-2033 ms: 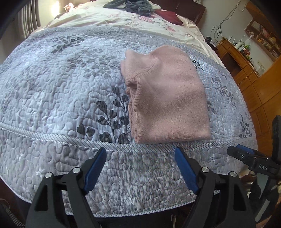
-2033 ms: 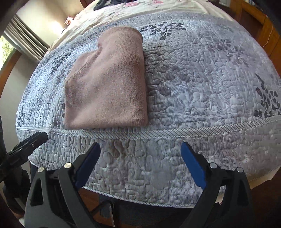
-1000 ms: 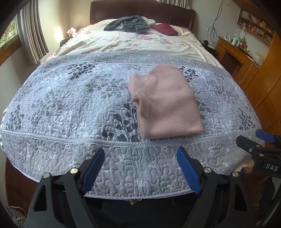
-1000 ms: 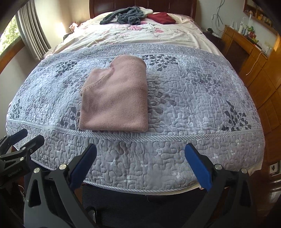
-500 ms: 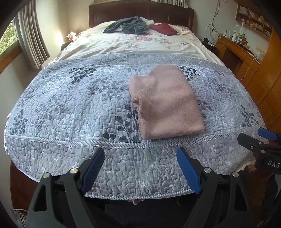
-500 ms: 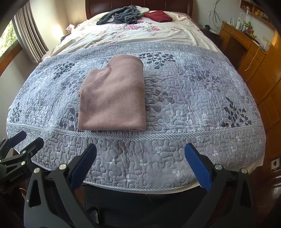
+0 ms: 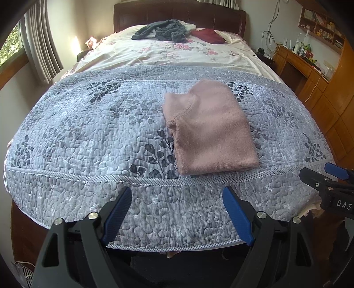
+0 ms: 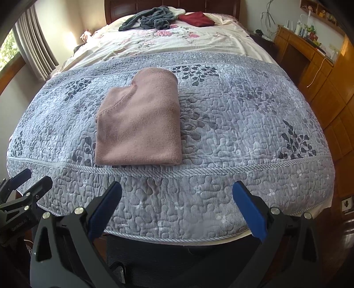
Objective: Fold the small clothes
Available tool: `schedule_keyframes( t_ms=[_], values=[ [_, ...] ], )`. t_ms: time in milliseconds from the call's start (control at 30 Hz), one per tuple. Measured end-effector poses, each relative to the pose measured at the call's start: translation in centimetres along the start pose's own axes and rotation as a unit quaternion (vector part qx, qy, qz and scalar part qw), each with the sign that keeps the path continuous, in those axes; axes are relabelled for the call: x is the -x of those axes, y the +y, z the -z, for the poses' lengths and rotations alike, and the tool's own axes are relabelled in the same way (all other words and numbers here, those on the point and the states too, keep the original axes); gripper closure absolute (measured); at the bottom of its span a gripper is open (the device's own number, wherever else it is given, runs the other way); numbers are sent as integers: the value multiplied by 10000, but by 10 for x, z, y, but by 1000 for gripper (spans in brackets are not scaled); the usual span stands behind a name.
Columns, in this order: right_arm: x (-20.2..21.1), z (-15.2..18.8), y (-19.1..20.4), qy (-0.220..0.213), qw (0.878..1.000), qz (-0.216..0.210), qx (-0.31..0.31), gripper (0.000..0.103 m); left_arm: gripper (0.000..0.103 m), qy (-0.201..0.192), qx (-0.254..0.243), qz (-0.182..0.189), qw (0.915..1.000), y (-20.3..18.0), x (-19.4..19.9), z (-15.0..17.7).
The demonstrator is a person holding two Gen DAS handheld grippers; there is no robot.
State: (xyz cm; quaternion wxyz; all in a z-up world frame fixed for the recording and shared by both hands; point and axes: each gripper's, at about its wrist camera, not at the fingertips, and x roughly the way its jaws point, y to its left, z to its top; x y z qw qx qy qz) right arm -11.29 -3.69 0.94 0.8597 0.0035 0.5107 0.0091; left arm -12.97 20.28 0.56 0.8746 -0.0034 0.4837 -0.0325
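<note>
A pink knitted garment lies folded into a compact rectangle on the grey quilted bedspread, near the foot edge of the bed. My left gripper is open and empty, held back off the foot of the bed, below and left of the garment. My right gripper is open and empty too, below and right of it. Each gripper shows at the edge of the other's view, the right gripper and the left gripper.
At the head of the bed lie a crumpled dark grey garment and a folded dark red one on a floral sheet. Wooden cabinets stand on the right, a curtained window on the left.
Both grippers have drawn back from the bed over the last two seconds, bringing the whole bed into view. The folded pink garment has stayed put.
</note>
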Motion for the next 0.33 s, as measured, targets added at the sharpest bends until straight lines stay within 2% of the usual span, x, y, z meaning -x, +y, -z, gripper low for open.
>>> schedule_keyframes(
  t_ms=[333],
  values=[
    [-3, -1, 0, 52, 10000, 77, 10, 3, 19, -7, 29, 0, 10000, 1, -1, 0]
  ],
)
